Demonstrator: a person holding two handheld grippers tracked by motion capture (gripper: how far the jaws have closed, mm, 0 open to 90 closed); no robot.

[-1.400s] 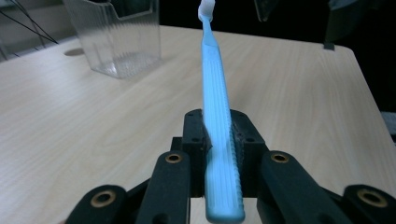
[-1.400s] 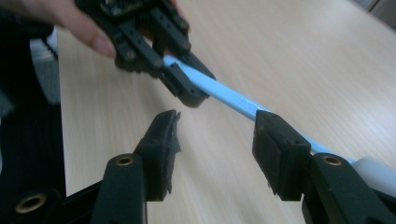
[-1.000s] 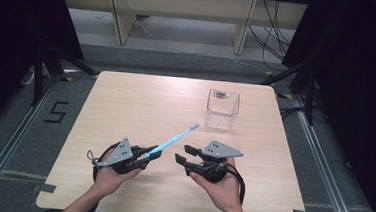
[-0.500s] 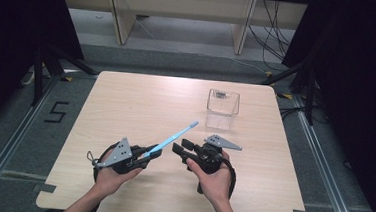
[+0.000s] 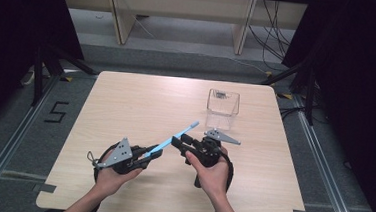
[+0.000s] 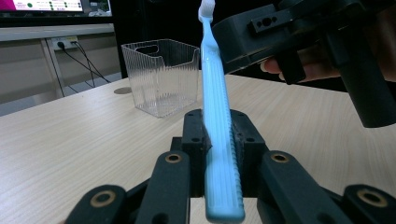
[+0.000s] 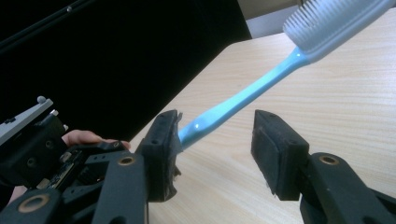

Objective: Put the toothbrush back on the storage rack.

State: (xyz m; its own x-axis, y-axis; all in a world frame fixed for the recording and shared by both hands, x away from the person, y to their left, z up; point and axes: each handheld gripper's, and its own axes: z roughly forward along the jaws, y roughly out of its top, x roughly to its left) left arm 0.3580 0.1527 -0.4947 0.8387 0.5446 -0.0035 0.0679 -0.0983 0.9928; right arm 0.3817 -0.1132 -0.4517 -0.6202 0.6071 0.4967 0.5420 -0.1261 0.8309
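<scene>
One toothbrush [image 5: 176, 135], one clear bin [image 5: 222, 107], two tools.

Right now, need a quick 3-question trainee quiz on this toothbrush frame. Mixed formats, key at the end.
1. True or false: the left gripper is clamped on the handle of the blue toothbrush.
2. Multiple choice: how do the jaws of the right gripper stand? A) shut on the brush head B) open on either side of the toothbrush handle C) shut on the clear plastic basket
3. Fill in: the toothbrush's bristle end points up and away from the person, roughly toward the ____ standing on the wooden table.

Key: 1 true. 2 B. 3 clear plastic basket.
</scene>
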